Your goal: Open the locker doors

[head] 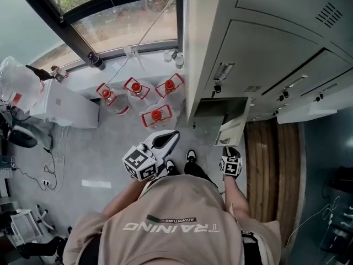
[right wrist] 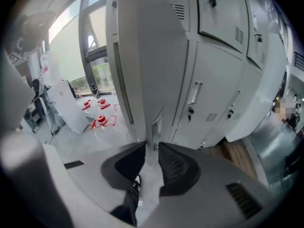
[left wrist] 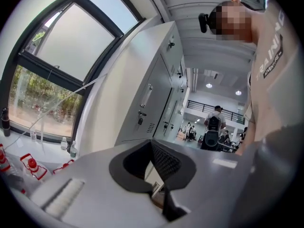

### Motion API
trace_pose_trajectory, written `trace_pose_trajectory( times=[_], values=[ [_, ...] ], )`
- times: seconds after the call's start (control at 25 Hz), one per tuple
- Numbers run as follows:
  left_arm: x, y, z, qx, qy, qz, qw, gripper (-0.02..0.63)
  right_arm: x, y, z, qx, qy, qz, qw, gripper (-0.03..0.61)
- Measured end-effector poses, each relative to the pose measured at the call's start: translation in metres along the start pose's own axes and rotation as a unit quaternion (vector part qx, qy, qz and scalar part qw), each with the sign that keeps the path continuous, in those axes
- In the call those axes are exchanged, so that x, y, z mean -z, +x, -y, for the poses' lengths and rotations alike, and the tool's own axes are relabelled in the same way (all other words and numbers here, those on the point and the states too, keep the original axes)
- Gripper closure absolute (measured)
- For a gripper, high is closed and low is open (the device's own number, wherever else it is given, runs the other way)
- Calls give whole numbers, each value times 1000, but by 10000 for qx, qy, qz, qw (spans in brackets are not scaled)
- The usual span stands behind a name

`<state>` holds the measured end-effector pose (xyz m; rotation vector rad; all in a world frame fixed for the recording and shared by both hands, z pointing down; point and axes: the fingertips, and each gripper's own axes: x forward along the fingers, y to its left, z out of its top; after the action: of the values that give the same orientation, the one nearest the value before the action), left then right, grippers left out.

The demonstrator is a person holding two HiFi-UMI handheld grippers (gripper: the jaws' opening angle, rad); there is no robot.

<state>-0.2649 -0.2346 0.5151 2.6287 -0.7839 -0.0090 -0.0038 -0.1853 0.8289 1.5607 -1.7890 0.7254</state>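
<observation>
Right now, your right gripper (head: pixel 230 154) sits at 4 o'clock in the head view, directly below the open locker door (head: pixel 234 127), which swings out from the bottom row of the lockers (head: pixel 265 54). From above, its marker cube covers most of its claw. In the right gripper view, the right gripper's (right wrist: pixel 152 148) jaws stand a narrow gap apart, and the door's (right wrist: pixel 156 125) free edge with its latch plate comes down to the mouth of that gap. Whether the pads press on it is hard to make out. The compartment behind the door is too dark to show any contents.

Your left gripper (head: pixel 165 139) hangs near centre, at about 7 o'clock, well apart from the lockers. In its own view, the left gripper's (left wrist: pixel 152 144) jaw tips meet and nothing is between them. The gripper's grey body blocks the whole lower part of that view.

At 3 o'clock, a second open door (head: pixel 306 114) shows only as a pale slab seen edge-on. Water bottles with red caps (head: pixel 157 115) stand on the floor at 11 o'clock below the window (head: pixel 127 21). Your torso hides the floor at 6 o'clock.
</observation>
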Motion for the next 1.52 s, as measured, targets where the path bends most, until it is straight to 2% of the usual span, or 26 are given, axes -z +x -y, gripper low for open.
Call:
trace_pose_trajectory(
  times=[0.08,0.24,0.4,0.48,0.6,0.76,0.84,0.92,1.12,1.24,1.32,1.44,1.52],
  values=[
    [-2,-1,2,86,-79,50,9999,607,6,-5,16,167,57,-40,9998,489],
    [-5,-7,2,75,195,9,9998,607,13,-17,38,457,12,-117,9989,495],
    [0,-15,0,113,250,-40,9996,607,21,-33,45,686,147,-114,9975,509],
    [5,-16,-1,169,189,-57,9997,607,22,-43,36,655,219,-39,9976,526],
    [17,-14,-1,265,99,-74,9996,607,9,-63,10,337,287,404,9982,566],
    [15,-3,-4,258,236,4,9994,607,-52,-91,-25,-233,425,1270,9907,568],
    [3,-3,2,186,355,99,9991,607,-96,-112,-38,-525,636,1748,9811,568],
    [-9,-6,8,95,497,138,9986,607,-146,-135,-55,-826,607,2215,9697,568],
    [-29,-5,13,-116,748,187,9970,607,-271,-187,-104,-1398,-591,3146,9370,566],
    [-36,-1,20,-142,878,240,9958,607,-321,-212,-122,-1738,-1035,3457,9163,566],
    [-39,1,21,-180,946,266,9950,607,-346,-223,-125,-1716,-1305,3626,9067,566],
    [-45,1,24,-189,888,316,9954,607,-375,-226,-125,-1436,-1886,3730,8971,566],
    [-48,1,22,-227,912,357,9949,607,-392,-222,-122,-1314,-2022,3807,8927,566]
  ],
)
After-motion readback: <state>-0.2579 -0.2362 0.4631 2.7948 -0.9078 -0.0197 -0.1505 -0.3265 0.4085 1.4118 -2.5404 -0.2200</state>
